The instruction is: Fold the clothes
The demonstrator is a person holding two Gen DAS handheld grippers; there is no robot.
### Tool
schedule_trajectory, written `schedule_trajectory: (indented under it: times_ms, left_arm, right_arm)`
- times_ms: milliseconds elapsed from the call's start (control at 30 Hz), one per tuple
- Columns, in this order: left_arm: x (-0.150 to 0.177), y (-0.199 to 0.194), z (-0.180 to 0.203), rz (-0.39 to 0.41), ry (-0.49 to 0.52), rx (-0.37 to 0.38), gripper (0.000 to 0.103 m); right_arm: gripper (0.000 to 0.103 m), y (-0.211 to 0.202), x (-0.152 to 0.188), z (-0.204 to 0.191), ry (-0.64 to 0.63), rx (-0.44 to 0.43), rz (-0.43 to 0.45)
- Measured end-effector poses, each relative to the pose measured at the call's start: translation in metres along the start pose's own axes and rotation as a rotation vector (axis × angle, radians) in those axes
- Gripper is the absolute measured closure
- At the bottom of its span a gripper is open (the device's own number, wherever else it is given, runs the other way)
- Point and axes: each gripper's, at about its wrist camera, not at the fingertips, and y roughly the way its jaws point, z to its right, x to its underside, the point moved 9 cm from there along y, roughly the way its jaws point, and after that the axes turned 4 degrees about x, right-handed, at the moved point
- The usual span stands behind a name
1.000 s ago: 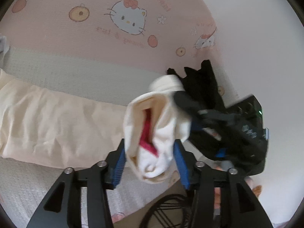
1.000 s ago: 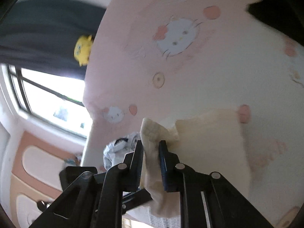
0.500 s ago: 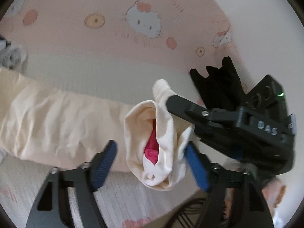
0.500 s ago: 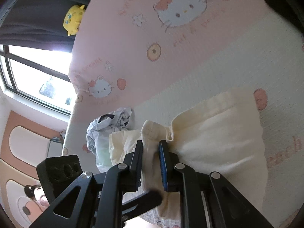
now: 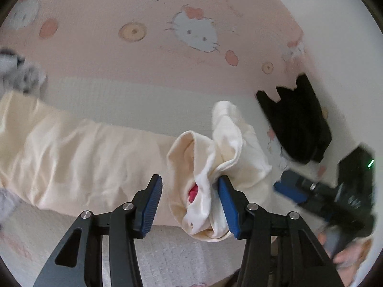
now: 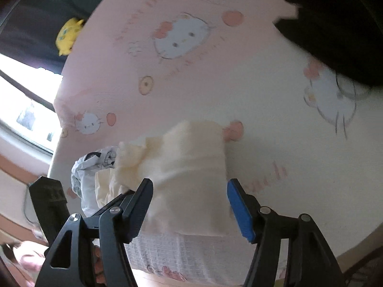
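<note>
Lying on bed sheet (image 5: 143,100): 1 cream garment (image 5: 71,157) | 1 black garment (image 5: 296,124) | L gripper (image 5: 189,203) & R gripper (image 6: 189,205) jaws wide, empty

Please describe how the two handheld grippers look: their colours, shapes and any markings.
The left gripper and right gripper match: black angular linkage arms with silver screws and ribbed blue pads. The right gripper's black body, seen from the left wrist, carries a green light.

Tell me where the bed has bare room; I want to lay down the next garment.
Free: the pink printed sheet beyond the cream garment, between the grey-white clothes pile and the black garment. Crowded: the near edge, where the cream garment's bunched end lies between the open left gripper and right gripper.
</note>
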Motion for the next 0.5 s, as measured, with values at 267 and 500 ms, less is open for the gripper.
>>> schedule_trajectory:
  times_ms: [267,500]
  left_arm:
    - [-0.002,-0.003,-0.006,0.002,-0.067,0.072,0.058]
    - [-0.001,-0.004,-0.007,-0.050,-0.214,0.246,0.029]
  right_arm:
    - [0.036,0.032,0.015,0.025,0.261,-0.198,-0.035]
    - [0.037,0.031,0.013,0.011,0.249,-0.206,-0.016]
